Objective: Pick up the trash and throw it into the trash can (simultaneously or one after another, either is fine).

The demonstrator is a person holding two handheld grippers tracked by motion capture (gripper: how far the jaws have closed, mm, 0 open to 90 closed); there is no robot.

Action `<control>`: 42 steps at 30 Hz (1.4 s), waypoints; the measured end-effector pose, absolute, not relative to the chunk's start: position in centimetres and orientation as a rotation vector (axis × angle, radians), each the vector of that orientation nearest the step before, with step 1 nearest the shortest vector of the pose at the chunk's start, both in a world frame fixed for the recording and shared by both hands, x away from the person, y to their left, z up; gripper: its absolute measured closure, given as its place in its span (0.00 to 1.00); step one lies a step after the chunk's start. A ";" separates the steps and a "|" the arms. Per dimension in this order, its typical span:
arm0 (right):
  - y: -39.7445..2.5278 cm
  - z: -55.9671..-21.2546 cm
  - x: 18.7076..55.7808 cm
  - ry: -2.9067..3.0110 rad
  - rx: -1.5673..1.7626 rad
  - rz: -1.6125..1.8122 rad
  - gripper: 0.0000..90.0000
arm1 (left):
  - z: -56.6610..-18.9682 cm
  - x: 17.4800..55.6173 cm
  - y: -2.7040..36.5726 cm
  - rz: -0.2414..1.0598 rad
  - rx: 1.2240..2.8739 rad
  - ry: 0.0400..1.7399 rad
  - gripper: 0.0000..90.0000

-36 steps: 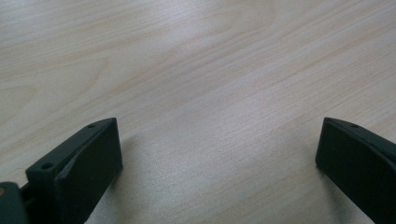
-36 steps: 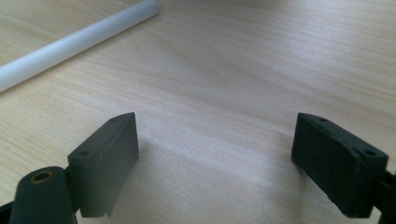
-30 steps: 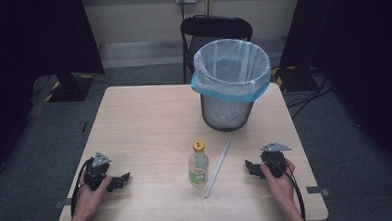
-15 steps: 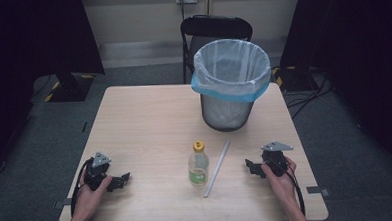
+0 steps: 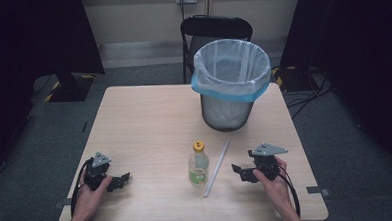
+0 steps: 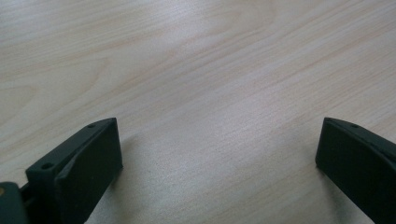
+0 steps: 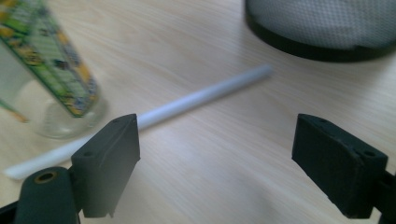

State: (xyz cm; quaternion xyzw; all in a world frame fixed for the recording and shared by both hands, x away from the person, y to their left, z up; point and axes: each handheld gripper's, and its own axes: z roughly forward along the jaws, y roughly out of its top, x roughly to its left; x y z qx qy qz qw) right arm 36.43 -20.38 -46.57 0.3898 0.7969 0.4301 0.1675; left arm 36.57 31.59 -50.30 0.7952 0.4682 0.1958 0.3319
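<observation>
Grippers, left (image 5: 118, 181) and right (image 5: 240, 170), are lying spread and empty near us, so we are judging nothing begun: next, reaching the straw (image 5: 216, 168) beside the bottle (image 5: 198, 164), bin (image 5: 231, 84) beyond.

Dim surroundings, evenly lit table (image 5: 149, 122), soft shadows under claws (close views slightly blurred), bottle (image 7: 44, 60) defocused

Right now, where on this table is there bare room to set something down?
The widest bare patch is the table's left half, from the far edge down to the left gripper. A smaller strip lies between bin and right edge. The near middle is crowded: bottle, straw and right gripper sit close together.
</observation>
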 end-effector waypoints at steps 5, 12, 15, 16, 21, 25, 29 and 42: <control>-18.2 -46.1 36.1 2.334 1.009 1.291 0.16 | -50.3 36.6 31.6 0.512 2.074 1.225 0.00; -16.5 -45.6 36.2 2.403 0.960 1.275 0.16 | -50.3 36.6 31.6 0.512 2.078 1.224 0.00; -15.9 -45.7 35.9 2.430 0.951 1.292 0.16 | -50.3 36.6 31.6 0.512 2.078 1.223 0.00; -15.7 -45.8 35.7 2.440 0.945 1.298 0.16 | -50.3 36.6 31.6 0.511 2.078 1.224 0.00; -14.6 -45.7 35.2 2.479 0.920 1.321 0.16 | -50.3 36.6 31.6 0.512 2.078 1.224 0.00; -13.4 -44.9 34.9 2.501 0.875 1.350 0.16 | -50.3 36.6 31.6 0.512 2.078 1.224 0.00; -12.0 -44.4 34.9 2.537 0.829 1.370 0.15 | -50.3 36.6 31.6 0.512 2.078 1.223 0.00; -9.4 -46.6 35.6 2.554 0.804 1.356 0.17 | -50.3 36.6 31.6 0.512 2.077 1.223 0.00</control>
